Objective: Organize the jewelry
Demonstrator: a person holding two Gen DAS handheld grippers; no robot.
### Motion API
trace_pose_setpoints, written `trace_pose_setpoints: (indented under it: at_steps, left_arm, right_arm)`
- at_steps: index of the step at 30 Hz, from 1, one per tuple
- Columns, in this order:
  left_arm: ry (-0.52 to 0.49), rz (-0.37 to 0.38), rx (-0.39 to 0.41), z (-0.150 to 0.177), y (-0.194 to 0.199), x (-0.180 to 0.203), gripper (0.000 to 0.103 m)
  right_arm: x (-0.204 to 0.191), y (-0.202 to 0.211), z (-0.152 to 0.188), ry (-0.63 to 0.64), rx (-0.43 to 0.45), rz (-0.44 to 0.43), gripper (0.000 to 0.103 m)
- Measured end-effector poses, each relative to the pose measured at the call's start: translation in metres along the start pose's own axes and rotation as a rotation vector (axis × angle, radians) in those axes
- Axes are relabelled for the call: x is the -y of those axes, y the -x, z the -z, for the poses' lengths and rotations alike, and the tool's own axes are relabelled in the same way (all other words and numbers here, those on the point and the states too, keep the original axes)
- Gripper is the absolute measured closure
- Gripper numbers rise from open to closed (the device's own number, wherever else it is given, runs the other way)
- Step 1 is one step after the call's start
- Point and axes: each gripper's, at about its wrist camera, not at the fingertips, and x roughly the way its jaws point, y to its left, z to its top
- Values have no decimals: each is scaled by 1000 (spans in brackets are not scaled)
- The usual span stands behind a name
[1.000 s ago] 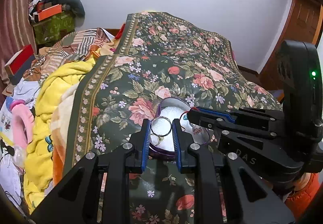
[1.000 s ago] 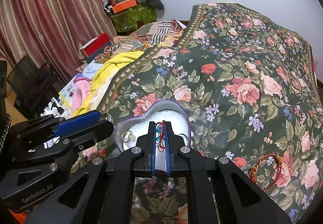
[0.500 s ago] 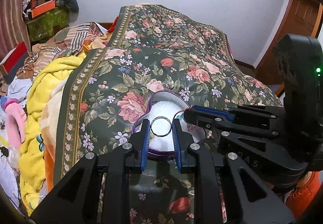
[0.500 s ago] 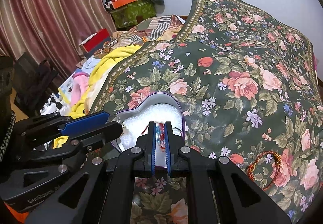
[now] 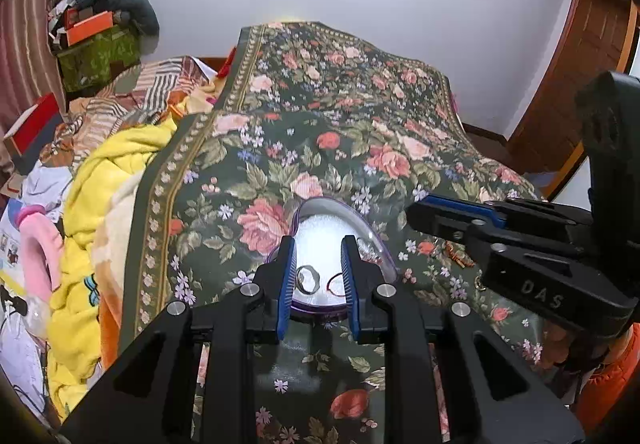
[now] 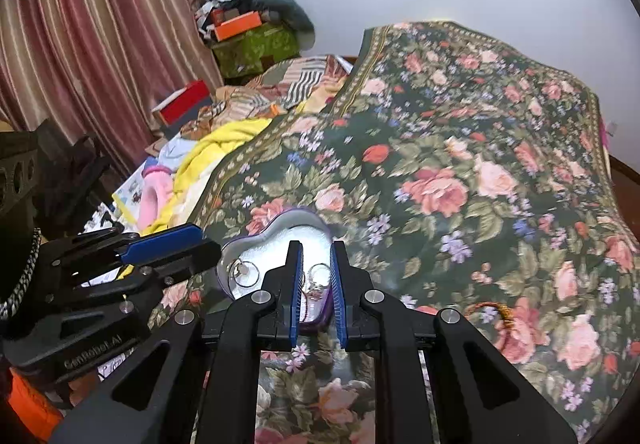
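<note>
A heart-shaped purple box (image 5: 382,250) is seen lying on the floral bedspread (image 5: 340,148), rings (image 6: 245,273) scattered on its white lining. The left gripper (image 5: 318,276) is held over it, fingers spread and empty. The right gripper (image 6: 316,284) is parted too — nothing pinched. A beaded bracelet (image 6: 490,310) lies apart on the spread — just beside the box.
</note>
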Motion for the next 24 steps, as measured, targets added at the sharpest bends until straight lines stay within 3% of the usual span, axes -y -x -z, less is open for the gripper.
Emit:
trace_pose_setpoints:
  at_steps: [15,20,24]
  left_arm:
    - [-82,17,44,-7,27,42,82]
    - [-109,40,26,-3,22,59,74]
    - [-142,66,-5,4,14,76,74]
  right_arm:
    - [37,59,11,-76,94,102,91]
    - [59,71,27,-117,92,159,76]
    - [81,76,43,-157,65,209,75]
